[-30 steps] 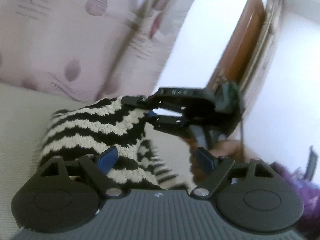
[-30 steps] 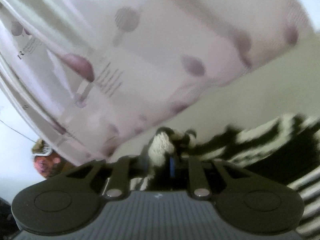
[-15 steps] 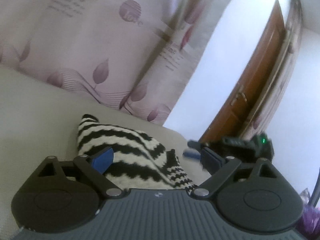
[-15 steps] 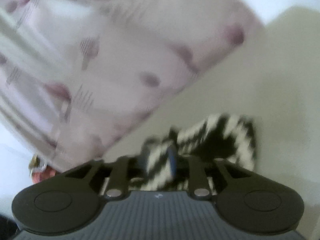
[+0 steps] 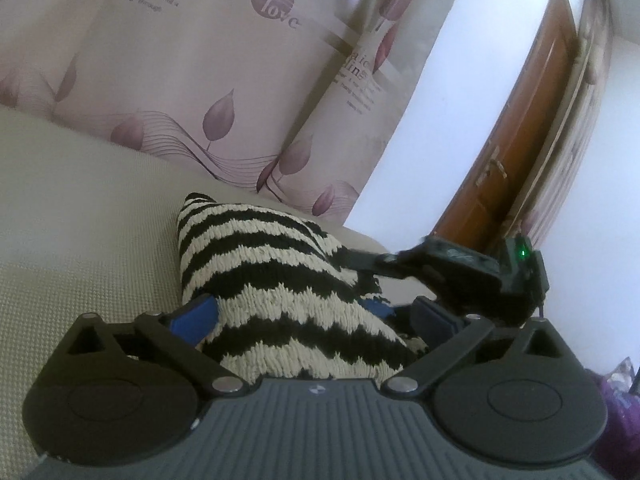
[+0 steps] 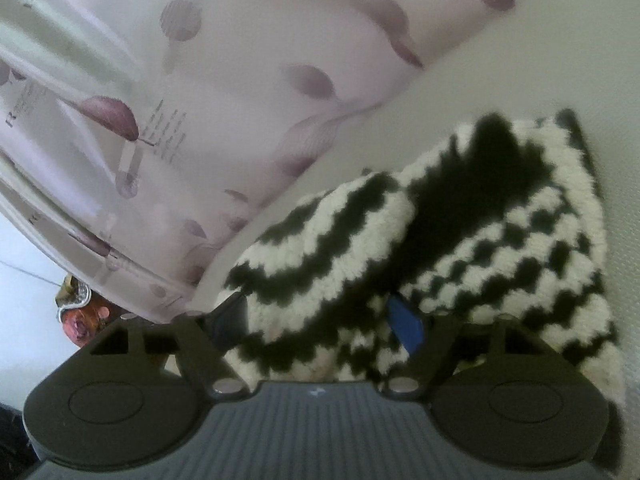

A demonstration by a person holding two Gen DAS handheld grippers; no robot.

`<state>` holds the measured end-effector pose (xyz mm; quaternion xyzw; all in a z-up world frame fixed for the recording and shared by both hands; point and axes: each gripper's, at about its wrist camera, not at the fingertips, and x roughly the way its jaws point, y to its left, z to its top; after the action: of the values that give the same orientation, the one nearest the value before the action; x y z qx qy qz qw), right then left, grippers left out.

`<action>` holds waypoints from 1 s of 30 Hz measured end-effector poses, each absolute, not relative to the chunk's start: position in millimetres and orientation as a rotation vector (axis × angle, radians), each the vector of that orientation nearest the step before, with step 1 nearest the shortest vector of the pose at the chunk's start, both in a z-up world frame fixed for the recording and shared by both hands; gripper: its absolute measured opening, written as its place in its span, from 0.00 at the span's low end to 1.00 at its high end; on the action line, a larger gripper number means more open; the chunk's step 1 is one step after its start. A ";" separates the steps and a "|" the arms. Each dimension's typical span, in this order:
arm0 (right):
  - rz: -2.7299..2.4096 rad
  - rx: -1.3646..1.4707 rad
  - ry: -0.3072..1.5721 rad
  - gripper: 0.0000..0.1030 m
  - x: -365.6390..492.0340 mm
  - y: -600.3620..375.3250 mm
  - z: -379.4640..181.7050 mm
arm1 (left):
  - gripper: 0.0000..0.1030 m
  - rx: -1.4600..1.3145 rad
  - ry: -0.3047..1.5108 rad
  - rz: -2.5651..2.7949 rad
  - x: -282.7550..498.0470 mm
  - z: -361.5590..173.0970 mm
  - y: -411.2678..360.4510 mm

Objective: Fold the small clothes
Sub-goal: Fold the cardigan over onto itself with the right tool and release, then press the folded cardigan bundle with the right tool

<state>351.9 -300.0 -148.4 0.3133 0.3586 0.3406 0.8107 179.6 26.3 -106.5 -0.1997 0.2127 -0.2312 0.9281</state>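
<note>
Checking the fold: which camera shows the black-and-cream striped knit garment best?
The left wrist view: the black-and-cream striped knit garment is sharp, its stripes clear. The right wrist view shows its folded layers, but blurred.

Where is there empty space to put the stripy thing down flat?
Bare beige surface lies left of the striped knit, bounded at the back by the leaf-print curtain. Another bare strip runs between knit and curtain. It is crowded right of the knit, where the right gripper meets it, and between the left gripper fingers.
</note>
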 end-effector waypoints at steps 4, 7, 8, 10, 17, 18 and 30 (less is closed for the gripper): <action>0.698 0.525 0.726 0.16 348.0 -291.0 -142.1 | 0.98 -0.399 0.426 -0.455 177.7 -95.8 26.0; 0.684 0.500 0.602 0.14 339.6 -311.1 -115.7 | 0.99 -0.388 0.387 -0.452 174.1 -80.0 26.1; 0.682 0.494 0.583 0.14 339.1 -319.2 -107.3 | 0.99 -0.382 0.373 -0.458 174.0 -74.4 24.6; 0.660 0.440 0.550 0.14 339.4 -334.2 -90.8 | 1.00 -0.367 0.360 -0.478 176.7 -66.8 17.9; 0.550 0.279 0.660 0.14 359.7 -368.4 -96.2 | 1.00 -0.271 0.340 -0.556 191.8 -65.4 -29.8; 0.529 0.241 0.681 0.14 360.8 -368.9 -102.5 | 1.00 -0.251 0.331 -0.562 192.5 -66.8 -35.8; 0.492 0.455 0.561 0.24 319.0 -398.6 -103.3 | 0.86 -0.139 0.351 -0.627 202.3 -96.1 -59.3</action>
<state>319.0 -398.6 -103.3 0.2202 0.2714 0.2384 0.9061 202.3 -59.3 -96.1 -0.0681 0.1717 -0.3068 0.9337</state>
